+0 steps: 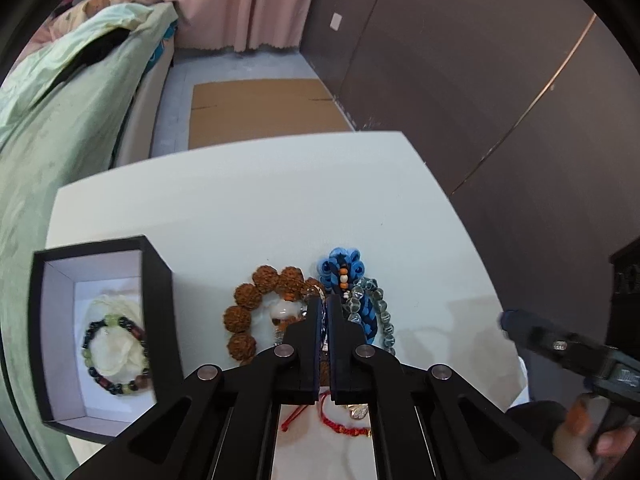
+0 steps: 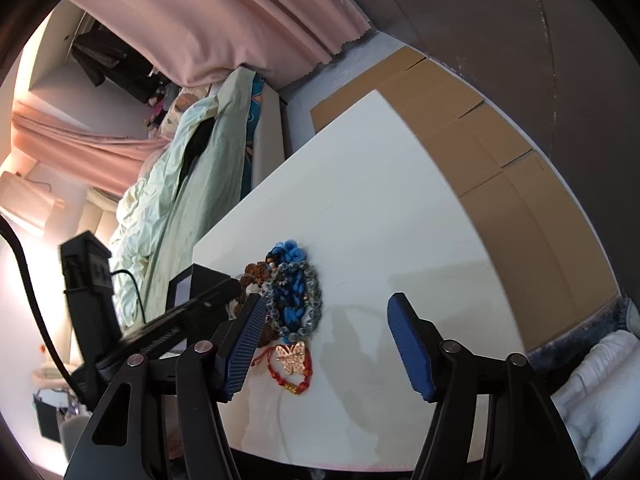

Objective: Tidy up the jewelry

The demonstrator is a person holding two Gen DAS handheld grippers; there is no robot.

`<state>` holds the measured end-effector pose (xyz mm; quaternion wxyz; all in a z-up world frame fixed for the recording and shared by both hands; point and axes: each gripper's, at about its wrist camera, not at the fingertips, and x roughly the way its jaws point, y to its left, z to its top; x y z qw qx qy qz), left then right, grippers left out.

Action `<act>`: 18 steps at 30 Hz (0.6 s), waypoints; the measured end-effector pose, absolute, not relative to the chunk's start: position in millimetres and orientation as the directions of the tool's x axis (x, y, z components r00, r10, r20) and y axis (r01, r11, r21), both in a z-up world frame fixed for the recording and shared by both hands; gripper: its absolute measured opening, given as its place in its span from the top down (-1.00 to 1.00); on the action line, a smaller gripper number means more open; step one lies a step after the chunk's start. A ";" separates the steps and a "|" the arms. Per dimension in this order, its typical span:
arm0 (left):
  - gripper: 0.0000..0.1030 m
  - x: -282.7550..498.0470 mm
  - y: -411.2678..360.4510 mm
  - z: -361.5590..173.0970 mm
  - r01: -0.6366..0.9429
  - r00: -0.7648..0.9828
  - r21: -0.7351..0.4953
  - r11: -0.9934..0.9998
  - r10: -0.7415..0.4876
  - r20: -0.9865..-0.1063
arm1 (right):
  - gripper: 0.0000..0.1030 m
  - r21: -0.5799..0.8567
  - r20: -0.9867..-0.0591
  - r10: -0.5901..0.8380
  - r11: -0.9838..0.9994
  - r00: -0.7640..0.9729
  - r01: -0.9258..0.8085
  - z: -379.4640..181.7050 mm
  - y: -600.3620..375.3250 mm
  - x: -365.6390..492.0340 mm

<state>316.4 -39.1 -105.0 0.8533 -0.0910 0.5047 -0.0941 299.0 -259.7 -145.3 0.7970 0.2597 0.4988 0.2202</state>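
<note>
Nearest the left camera, the left claw (image 1: pixel 325 312) has its jaws pressed almost together over the heap of jewelry; whether anything is pinched between them I cannot tell, since the fingers hide the contact. Just beneath it lies a red braided cord bracelet (image 1: pixel 344 426), soft and thin, with a flat gold butterfly charm (image 2: pixel 291 354) that shows best from the right wrist. The right claw (image 2: pixel 326 346) hangs wide open above the white bench (image 1: pixel 248 208), gripping nothing.

The risk, as I judge it, is tangling: the pieces lie touching one another, so lifting one could drag a neighbour off the pile or toward the bench edge. Smooth round beads may also slip from the ribbed blue pads (image 2: pixel 408 344).

A little farther sit the brown seed-bead bracelet (image 1: pixel 250 312), coarse and knobbly, the clear glassy bead strand (image 1: pixel 384 316), and a blue knotted cord ornament (image 1: pixel 340 270).

To the left stands an open black box (image 1: pixel 160 280) with pale lining, already holding a green-and-dark bead bracelet (image 1: pixel 116 356) on a cream cushion.
</note>
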 end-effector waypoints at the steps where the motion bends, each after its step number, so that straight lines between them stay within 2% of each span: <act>1: 0.96 314.3 -37.0 -101.4 0.073 0.479 -0.257 0.964 -0.260 -0.839 | -0.11 0.632 -0.685 0.611 0.770 0.398 -0.094 -146.7 -255.5 300.5; 5: 0.97 308.0 -30.3 -85.6 0.088 0.509 -0.277 0.957 -0.282 -0.813 | 0.08 0.620 -0.700 0.607 0.778 0.377 -0.103 -151.4 -242.4 303.4; 8: 0.97 304.1 -24.0 -74.2 0.099 0.526 -0.297 0.950 -0.303 -0.794 | 0.13 0.617 -0.704 0.609 0.779 0.366 -0.111 -152.9 -234.4 305.0; 18: 0.97 291.3 -6.0 -44.6 0.131 0.575 -0.340 0.931 -0.351 -0.739 | 0.17 0.624 -0.699 0.624 0.771 0.349 -0.128 -155.8 -211.1 310.7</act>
